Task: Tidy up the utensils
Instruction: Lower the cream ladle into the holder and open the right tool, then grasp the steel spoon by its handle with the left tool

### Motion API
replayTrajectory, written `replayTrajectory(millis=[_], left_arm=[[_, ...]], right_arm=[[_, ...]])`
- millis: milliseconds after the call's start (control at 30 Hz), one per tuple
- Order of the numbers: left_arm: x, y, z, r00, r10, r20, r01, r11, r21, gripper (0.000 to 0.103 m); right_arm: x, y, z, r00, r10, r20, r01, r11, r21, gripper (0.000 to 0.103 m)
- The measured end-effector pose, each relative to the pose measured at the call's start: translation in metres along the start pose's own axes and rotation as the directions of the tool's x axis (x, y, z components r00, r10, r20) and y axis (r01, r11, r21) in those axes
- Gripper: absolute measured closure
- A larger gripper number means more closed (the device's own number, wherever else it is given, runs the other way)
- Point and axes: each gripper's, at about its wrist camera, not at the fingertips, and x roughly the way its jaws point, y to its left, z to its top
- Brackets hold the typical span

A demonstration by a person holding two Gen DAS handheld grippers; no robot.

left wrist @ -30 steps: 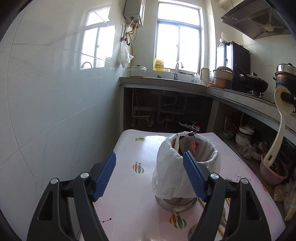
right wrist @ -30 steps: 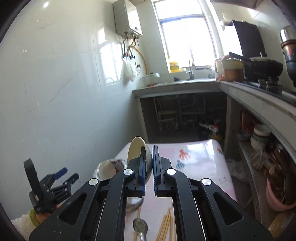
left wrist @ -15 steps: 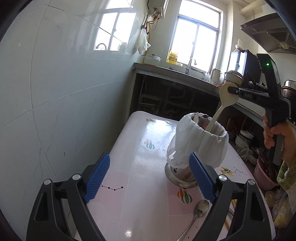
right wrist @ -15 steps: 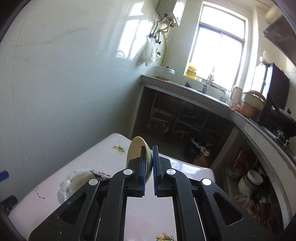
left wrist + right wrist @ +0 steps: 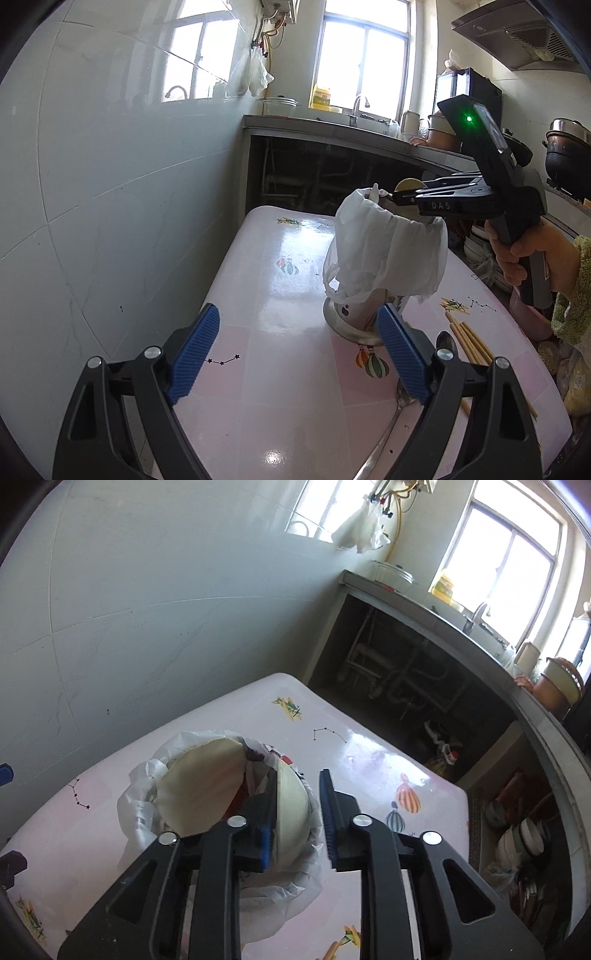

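Jaws parted on right gripper (image 5: 299, 812), cream ladle (image 5: 291, 812) loose between them over bag-lined holder (image 5: 388, 251); left gripper (image 5: 295, 354) wide open, empty

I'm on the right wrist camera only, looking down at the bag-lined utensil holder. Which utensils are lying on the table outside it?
Observer: A metal spoon lies on the pink table, in front of the holder.
Operator: Anything besides the spoon?
Observer: Yes, a bundle of wooden chopsticks lies just right of the spoon's bowl.
Operator: Is the left gripper free to fetch one?
Observer: It looks free: the left gripper is open and holds nothing, hovering over the table on the near side of the holder.
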Motion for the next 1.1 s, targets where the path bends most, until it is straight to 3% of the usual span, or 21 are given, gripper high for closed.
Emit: replayTrajectory(millis=[100,233,400,533,767,900,1000,1100], left_arm=[[-0.001,-0.001,0.0,1.0,-0.028,0.004,0.028,1.0,-0.013,0.017],[0.003,-0.005,-0.001,0.998,-0.063,-0.019,0.063,0.998,-0.015,0.007],[0.009,-0.011,0.0,0.984,-0.171,-0.058,0.169,0.985,-0.029,0.006],[0.02,-0.014,0.0,0.96,-0.25,-0.123,0.24,0.966,-0.093,0.006],[0.039,-0.022,-0.007,0.932,-0.299,-0.203,0.273,0.951,-0.147,0.006],[0.044,-0.033,-0.009,0.914,-0.338,-0.224,0.324,0.941,-0.097,0.006],[0.048,-0.052,-0.012,0.922,-0.301,-0.245,0.315,0.949,0.019,0.006],[0.057,-0.073,-0.018,0.911,-0.286,-0.299,0.333,0.935,0.121,0.006]], right_arm=[[-0.015,-0.009,-0.003,0.998,0.053,0.029,-0.055,0.997,0.053,0.048],[-0.045,-0.03,-0.014,0.987,0.133,0.091,-0.148,0.972,0.183,0.045],[-0.094,-0.059,-0.055,0.969,0.176,0.175,-0.231,0.898,0.375,0.042],[-0.108,-0.061,-0.108,0.972,0.19,0.136,-0.233,0.845,0.482,0.042],[-0.094,-0.048,-0.188,0.963,0.269,0.025,-0.228,0.757,0.612,0.042],[-0.087,-0.041,-0.204,0.957,0.29,0.02,-0.234,0.73,0.642,0.043],[-0.084,-0.04,-0.21,0.95,0.308,0.045,-0.259,0.705,0.66,0.043],[-0.08,-0.044,-0.217,0.947,0.316,0.062,-0.276,0.696,0.662,0.043]])
